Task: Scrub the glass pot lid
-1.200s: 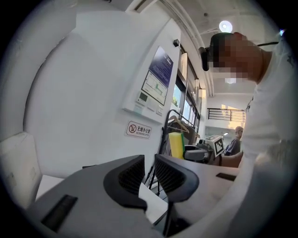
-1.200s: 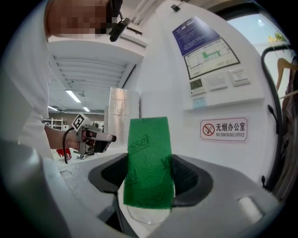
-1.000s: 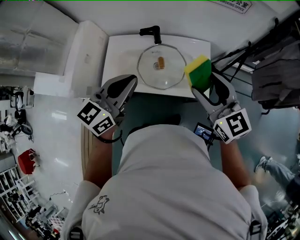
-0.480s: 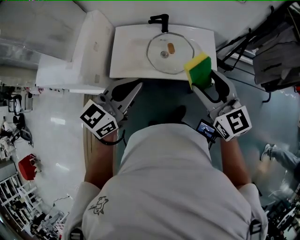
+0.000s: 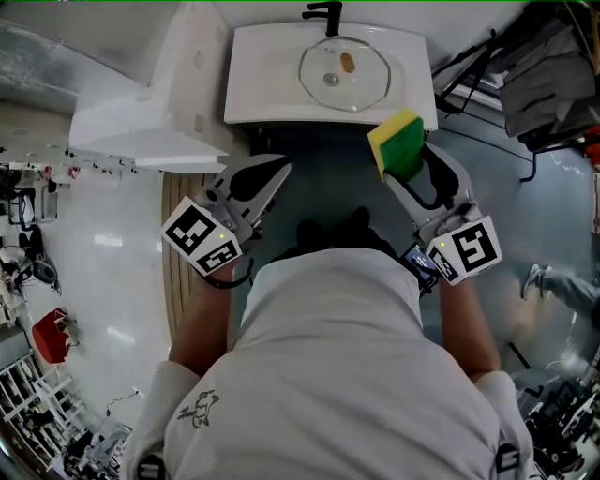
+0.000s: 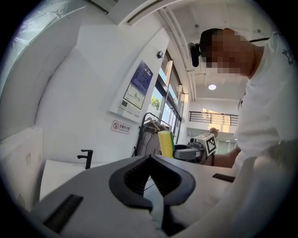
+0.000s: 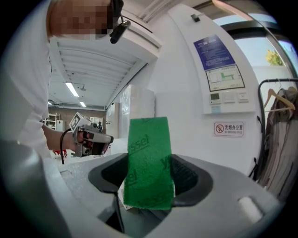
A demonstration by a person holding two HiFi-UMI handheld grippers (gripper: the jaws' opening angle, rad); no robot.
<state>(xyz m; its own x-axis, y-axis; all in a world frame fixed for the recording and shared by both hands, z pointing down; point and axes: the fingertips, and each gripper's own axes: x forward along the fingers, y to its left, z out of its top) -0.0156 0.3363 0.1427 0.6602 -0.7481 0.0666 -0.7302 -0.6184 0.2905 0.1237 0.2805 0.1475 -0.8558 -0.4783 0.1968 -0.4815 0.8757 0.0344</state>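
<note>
The glass pot lid (image 5: 344, 73) lies flat in the white sink (image 5: 258, 89) at the top of the head view, below the black tap (image 5: 325, 13). Both grippers hang in front of the sink, clear of it. My right gripper (image 5: 397, 156) is shut on a yellow and green sponge (image 5: 397, 142), whose green face (image 7: 149, 162) stands upright between the jaws in the right gripper view. My left gripper (image 5: 279, 172) is shut with nothing in it; its tips (image 6: 150, 160) meet in the left gripper view, which also shows the sponge (image 6: 165, 143) and the tap (image 6: 85, 158).
A white cabinet or partition (image 5: 159, 122) stands left of the sink. Dark racks with cables and clothing (image 5: 544, 84) crowd the right side. A wall with posted signs (image 7: 223, 76) rises behind the sink. Another person's legs (image 5: 553, 291) show at the right edge.
Both grippers and the person have drawn back from the sink: the sink and lid have slid toward the top of the head view. The sponge stays gripped throughout.
</note>
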